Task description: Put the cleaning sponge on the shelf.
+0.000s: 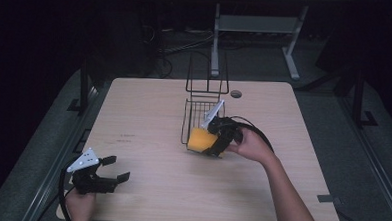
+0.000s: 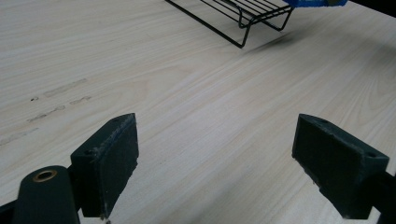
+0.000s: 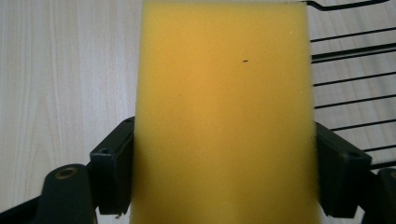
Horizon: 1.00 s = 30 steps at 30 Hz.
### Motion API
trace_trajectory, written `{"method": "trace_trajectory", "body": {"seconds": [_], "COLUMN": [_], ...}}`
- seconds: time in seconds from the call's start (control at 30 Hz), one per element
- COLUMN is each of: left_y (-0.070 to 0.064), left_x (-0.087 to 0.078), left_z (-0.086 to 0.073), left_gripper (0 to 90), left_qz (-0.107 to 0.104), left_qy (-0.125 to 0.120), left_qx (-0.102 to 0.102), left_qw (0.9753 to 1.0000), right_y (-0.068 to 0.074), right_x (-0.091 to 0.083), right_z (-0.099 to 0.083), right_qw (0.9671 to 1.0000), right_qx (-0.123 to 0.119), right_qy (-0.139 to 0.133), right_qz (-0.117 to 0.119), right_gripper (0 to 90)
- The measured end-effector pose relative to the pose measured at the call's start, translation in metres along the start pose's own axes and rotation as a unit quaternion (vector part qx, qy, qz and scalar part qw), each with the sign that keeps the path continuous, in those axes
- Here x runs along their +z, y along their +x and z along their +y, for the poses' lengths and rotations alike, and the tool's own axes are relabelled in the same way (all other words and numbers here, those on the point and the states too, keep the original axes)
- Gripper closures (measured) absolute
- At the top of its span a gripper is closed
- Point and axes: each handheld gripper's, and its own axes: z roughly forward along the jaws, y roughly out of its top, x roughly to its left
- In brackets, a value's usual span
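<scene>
A yellow sponge (image 1: pixel 199 139) is held over the near end of a black wire basket (image 1: pixel 200 113) in the middle of the table. My right gripper (image 1: pixel 213 139) is shut on the sponge (image 3: pixel 224 116), which sits squarely between its two black pads (image 3: pixel 112 172). Basket wires (image 3: pixel 350 79) run to the right of the sponge in the right gripper view. My left gripper (image 1: pixel 114 169) rests low at the table's near left corner, open, with bare wood between its fingers (image 2: pixel 109 163). The basket's corner (image 2: pixel 243 21) lies far ahead of it.
The basket's tall wire handle (image 1: pixel 207 73) stands upright at its far end. A round cable hole (image 1: pixel 236 94) sits near the table's far edge. A light wooden tabletop (image 1: pixel 144 113) spreads wide to the left. A metal stand (image 1: pixel 257 33) is on the floor beyond.
</scene>
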Motion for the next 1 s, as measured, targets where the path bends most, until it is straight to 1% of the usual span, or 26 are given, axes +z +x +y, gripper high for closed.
{"method": "trace_trajectory", "body": {"seconds": [0.1, 0.2, 0.43, 0.47, 0.57, 0.6, 0.7, 0.73, 0.8, 0.87, 0.93, 1.0], "left_y": [0.000, 0.000, 0.001, 0.001, 0.002, 0.002, 0.002, 0.002, 0.002, 0.002, 0.001, 0.001], "left_x": [0.000, 0.000, 0.000, 0.000, 0.001, 0.000, 0.000, 0.000, 0.000, 0.001, 0.002, 0.002], "left_z": [0.000, 0.000, 0.000, 0.000, 0.000, 0.000, 0.000, -0.001, 0.000, 0.000, 0.000, 0.000], "left_gripper": [14.1, 14.1, 14.1, 14.1, 14.1, 14.1, 14.1, 14.1, 14.1, 14.1, 14.1, 14.1], "left_qz": [0.000, 0.001, 0.001, 0.000, 0.001, 0.000, 0.001, 0.001, 0.000, 0.000, -0.001, -0.001], "left_qy": [-0.001, -0.001, -0.001, 0.001, 0.001, 0.000, 0.000, -0.001, 0.000, 0.000, 0.000, 0.000], "left_qx": [-0.001, -0.002, -0.002, 0.000, -0.002, -0.001, -0.001, -0.003, -0.003, -0.002, -0.001, -0.002], "left_qw": [1.0000, 1.0000, 1.0000, 1.0000, 1.0000, 1.0000, 1.0000, 1.0000, 1.0000, 1.0000, 1.0000, 1.0000], "right_y": [-0.002, -0.006, -0.013, -0.016, -0.018, -0.020, -0.023, -0.025, -0.030, -0.032, -0.039, -0.040], "right_x": [0.001, 0.003, 0.004, 0.005, 0.008, 0.010, 0.011, 0.012, 0.014, 0.015, 0.016, 0.016], "right_z": [0.002, 0.004, 0.008, 0.009, 0.011, 0.012, 0.013, 0.013, 0.015, 0.016, 0.014, 0.014], "right_qw": [1.0000, 1.0000, 0.9999, 0.9998, 0.9998, 0.9997, 0.9997, 0.9997, 0.9994, 0.9994, 0.9992, 0.9992], "right_qx": [0.000, 0.004, 0.007, 0.012, 0.011, 0.012, 0.013, 0.015, 0.020, 0.021, 0.031, 0.032], "right_qy": [0.002, 0.005, 0.009, 0.005, 0.003, 0.009, 0.012, 0.011, 0.021, 0.022, 0.017, 0.019], "right_qz": [0.000, 0.007, 0.005, 0.013, 0.015, 0.017, 0.018, 0.018, 0.016, 0.013, 0.018, 0.016], "right_gripper": [21.5, 21.5, 21.4, 21.3, 21.4, 21.3, 21.3, 21.3, 21.3, 21.4, 21.3, 21.4]}}
